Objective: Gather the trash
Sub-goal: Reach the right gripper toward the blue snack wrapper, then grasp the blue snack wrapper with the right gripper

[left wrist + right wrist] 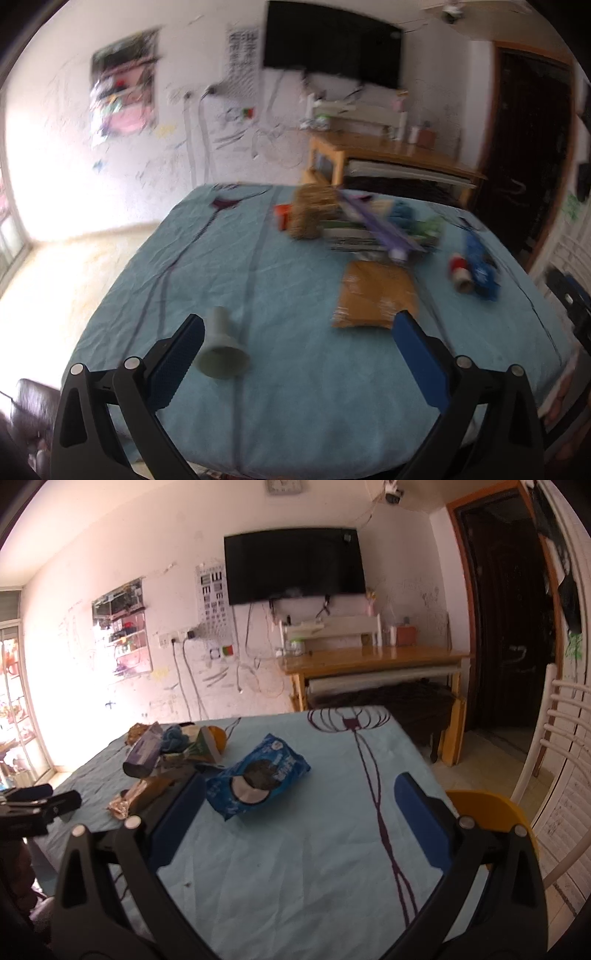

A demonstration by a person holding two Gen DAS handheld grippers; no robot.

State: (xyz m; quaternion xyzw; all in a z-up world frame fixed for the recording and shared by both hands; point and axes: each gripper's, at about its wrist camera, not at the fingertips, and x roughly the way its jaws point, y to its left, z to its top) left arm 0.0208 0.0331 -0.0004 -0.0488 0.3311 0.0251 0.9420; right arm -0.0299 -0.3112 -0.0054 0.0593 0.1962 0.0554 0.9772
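Note:
Trash lies on a table with a light blue cloth. In the blurred left wrist view a grey paper cup lies on its side by the left fingertip of my open, empty left gripper. A brown wrapper lies ahead right, with a pile of packets behind it. In the right wrist view my open, empty right gripper hovers over the cloth, just short of a blue cookie packet. A heap of wrappers lies to its left.
A blue packet and a red-and-white roll lie at the table's right. A yellow chair seat and a white chair back stand right of the table. A wooden desk stands by the far wall. The other gripper shows at the left.

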